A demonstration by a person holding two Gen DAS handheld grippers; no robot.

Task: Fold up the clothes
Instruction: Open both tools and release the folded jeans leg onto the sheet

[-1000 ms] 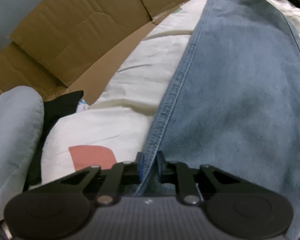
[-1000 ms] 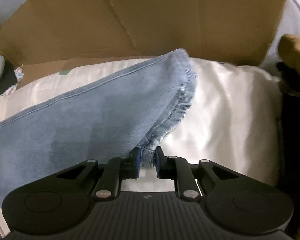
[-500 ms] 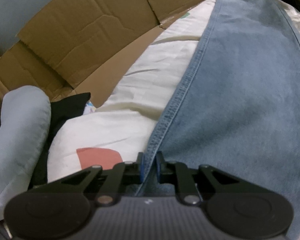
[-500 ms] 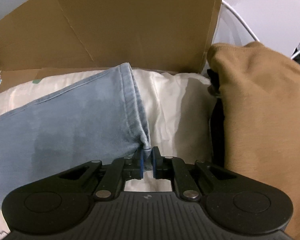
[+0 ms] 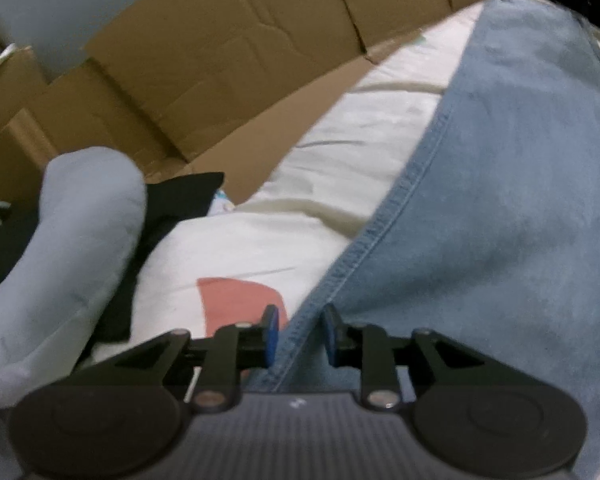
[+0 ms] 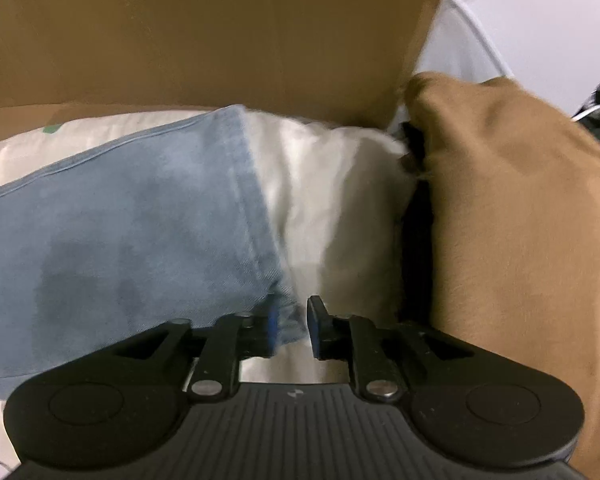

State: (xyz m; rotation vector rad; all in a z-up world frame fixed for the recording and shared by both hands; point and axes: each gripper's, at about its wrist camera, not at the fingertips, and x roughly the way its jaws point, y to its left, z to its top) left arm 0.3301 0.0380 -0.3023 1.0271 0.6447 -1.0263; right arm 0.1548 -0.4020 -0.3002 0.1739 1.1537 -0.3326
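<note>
A: What is lying in front of the two claws?

B: A light blue denim garment (image 5: pixel 500 208) is stretching flat across a cream-white padded bedcover (image 5: pixel 340 168). Brown corrugated cardboard panels (image 5: pixel 228 52) are standing along the far edge of that cover.

A: How is the left claw (image 5: pixel 298 334) sitting?

B: Its blue-tipped jaws are standing slightly apart. The stitched side seam of the denim is running between them, and a small gap is showing on each side, so nothing is being pinched.

A: And the right claw (image 6: pixel 291 328)?

B: It is parted too, by about the same amount. The hemmed corner of the denim (image 6: pixel 140 232) is lying between the jaws and against the left one, loose rather than gripped. This view is somewhat blurred.

A: What else is lying around?

B: In the left wrist view, a pale blue rolled cushion (image 5: pixel 68 248) is resting at the left, with a black cloth (image 5: pixel 180 200) tucked beside it, and a salmon-pink patch (image 5: pixel 240 300) is showing on the bedcover just beside the left claw. In the right wrist view, a tan-brown fleecy garment (image 6: pixel 512 220) is piling up to the right of the denim, apart from it, with white bedcover showing between them.
</note>
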